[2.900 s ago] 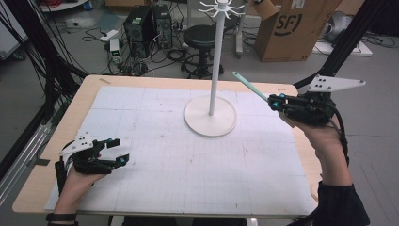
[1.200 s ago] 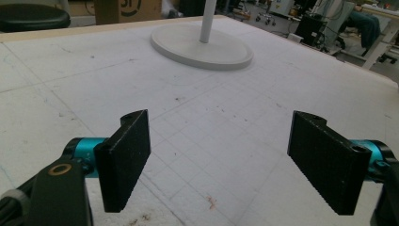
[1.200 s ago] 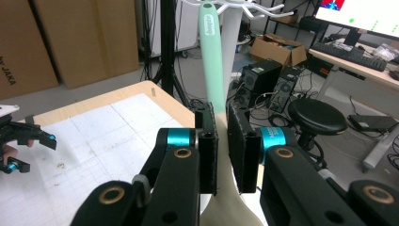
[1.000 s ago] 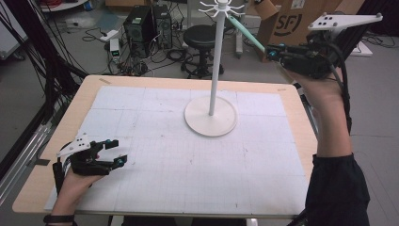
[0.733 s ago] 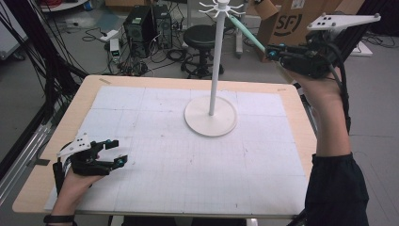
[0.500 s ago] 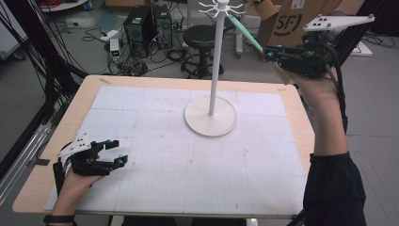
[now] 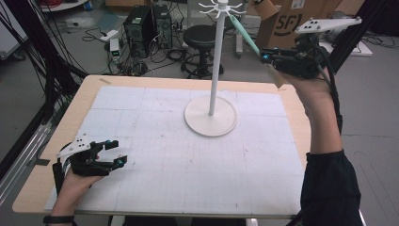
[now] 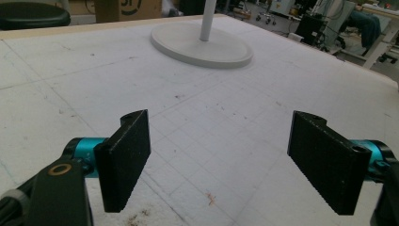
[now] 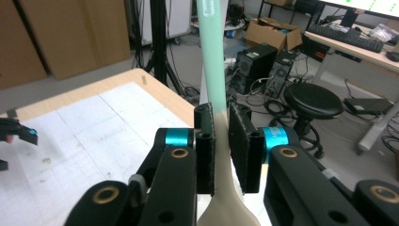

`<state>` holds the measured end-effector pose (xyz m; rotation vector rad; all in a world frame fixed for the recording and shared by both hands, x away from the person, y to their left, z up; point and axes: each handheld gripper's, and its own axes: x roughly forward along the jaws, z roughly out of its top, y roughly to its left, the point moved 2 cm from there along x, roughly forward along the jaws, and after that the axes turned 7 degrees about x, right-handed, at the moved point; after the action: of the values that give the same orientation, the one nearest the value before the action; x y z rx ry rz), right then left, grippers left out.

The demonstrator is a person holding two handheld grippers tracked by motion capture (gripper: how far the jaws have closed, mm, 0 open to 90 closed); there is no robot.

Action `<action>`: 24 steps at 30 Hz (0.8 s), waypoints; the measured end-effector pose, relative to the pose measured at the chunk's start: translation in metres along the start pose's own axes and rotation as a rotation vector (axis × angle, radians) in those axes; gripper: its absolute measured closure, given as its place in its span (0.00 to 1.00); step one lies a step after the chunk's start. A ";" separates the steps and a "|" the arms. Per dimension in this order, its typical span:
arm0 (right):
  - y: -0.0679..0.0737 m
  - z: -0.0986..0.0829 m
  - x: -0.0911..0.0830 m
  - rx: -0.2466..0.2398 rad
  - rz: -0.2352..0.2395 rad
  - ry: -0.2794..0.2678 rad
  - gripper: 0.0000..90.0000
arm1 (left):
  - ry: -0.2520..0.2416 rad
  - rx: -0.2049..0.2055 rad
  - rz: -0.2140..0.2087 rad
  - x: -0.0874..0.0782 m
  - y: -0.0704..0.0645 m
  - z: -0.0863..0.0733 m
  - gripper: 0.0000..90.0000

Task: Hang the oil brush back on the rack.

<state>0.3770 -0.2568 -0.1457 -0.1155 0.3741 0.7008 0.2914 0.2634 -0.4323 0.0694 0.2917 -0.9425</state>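
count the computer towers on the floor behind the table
2: both computer towers stand side by side on the floor beyond the table's far left edge, one left of the other. More may be hidden.

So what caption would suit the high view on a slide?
Right tool lifts a green spatula toward the white hook stand; left tool rests open.

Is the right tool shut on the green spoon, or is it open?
Shut on it. In the right gripper view the right tool has both black jaws pressed against the green spoon, its handle rising between them.
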 end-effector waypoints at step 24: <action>-0.001 -0.166 -0.010 0.021 0.194 0.022 0.33 | -0.006 0.000 0.014 0.001 0.002 0.001 0.24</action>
<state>0.3209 -0.3018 -0.2961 -0.0677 0.4176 0.8872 0.2941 0.2637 -0.4323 0.0688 0.2851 -0.9289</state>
